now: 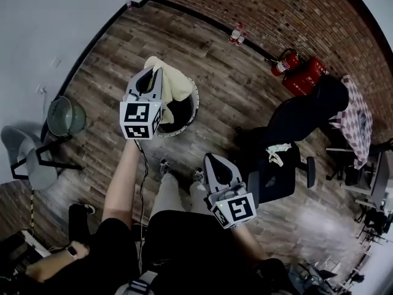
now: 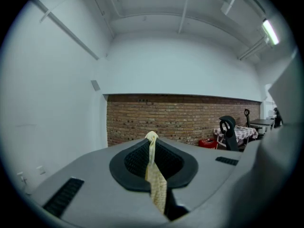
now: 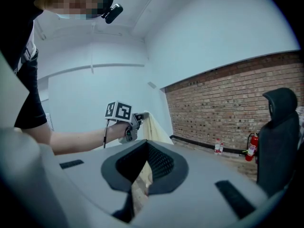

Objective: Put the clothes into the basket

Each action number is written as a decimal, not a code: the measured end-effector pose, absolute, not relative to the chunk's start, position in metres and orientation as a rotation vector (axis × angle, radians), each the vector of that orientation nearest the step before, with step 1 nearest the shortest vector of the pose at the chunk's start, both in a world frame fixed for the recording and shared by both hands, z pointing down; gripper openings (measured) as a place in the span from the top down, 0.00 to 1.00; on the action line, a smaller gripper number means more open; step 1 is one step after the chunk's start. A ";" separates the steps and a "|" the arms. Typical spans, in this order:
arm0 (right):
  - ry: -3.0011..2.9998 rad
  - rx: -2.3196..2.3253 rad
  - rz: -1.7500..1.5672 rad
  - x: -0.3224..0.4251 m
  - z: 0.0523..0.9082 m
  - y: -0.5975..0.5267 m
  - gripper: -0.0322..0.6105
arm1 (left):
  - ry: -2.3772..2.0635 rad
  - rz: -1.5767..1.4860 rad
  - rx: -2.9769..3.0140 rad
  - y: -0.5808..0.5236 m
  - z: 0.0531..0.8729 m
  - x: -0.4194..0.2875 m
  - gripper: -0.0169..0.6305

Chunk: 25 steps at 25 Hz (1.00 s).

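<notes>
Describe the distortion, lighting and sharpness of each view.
Head view: the fisheye lens bows the brick wall, and the bottom of the picture is dark. Left gripper view: a black round vignette, a ceiling light glaring at upper right, and the left gripper and its pinched yellow cloth slightly soft. Right gripper view: the same vignette, even light, and the black chair nearly a silhouette.

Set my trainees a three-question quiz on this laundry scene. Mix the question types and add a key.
1. True or false: the left claw is shut on the pale yellow cloth.
2. Where does the basket stand? A: on an office chair. B: on the wooden floor. C: on a table.
3. Fill in: the fire extinguisher sits beside the ____ wall.
Key: 1 true; 2 B; 3 brick.
</notes>
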State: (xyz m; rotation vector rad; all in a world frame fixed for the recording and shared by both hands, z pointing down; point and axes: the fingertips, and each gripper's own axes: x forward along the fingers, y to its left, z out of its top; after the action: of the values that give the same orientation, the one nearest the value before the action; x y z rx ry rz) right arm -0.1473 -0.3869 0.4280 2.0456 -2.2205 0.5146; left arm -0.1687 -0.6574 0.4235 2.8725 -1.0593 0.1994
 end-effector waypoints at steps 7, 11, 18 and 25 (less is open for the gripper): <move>-2.219 2.017 0.552 -0.136 0.448 -0.394 0.94 | -1.059 0.225 2.840 -0.652 0.459 -0.163 0.94; -2.226 1.991 0.566 -0.128 0.463 -0.395 0.94 | -1.093 0.230 2.804 -0.644 0.494 -0.163 0.94; -2.221 1.885 0.679 -0.119 0.516 -0.372 0.94 | -1.108 0.384 2.703 -0.613 0.614 -0.163 0.94; -2.242 1.761 0.750 -0.126 0.566 -0.350 0.94 | -1.162 0.472 2.547 -0.573 0.710 -0.183 0.94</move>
State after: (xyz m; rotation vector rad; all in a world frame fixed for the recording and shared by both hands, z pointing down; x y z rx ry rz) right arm -0.1261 -0.3501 0.5663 1.7610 -2.2419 0.7498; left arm -0.1833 -0.5729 0.7104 2.5467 -1.1619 0.4720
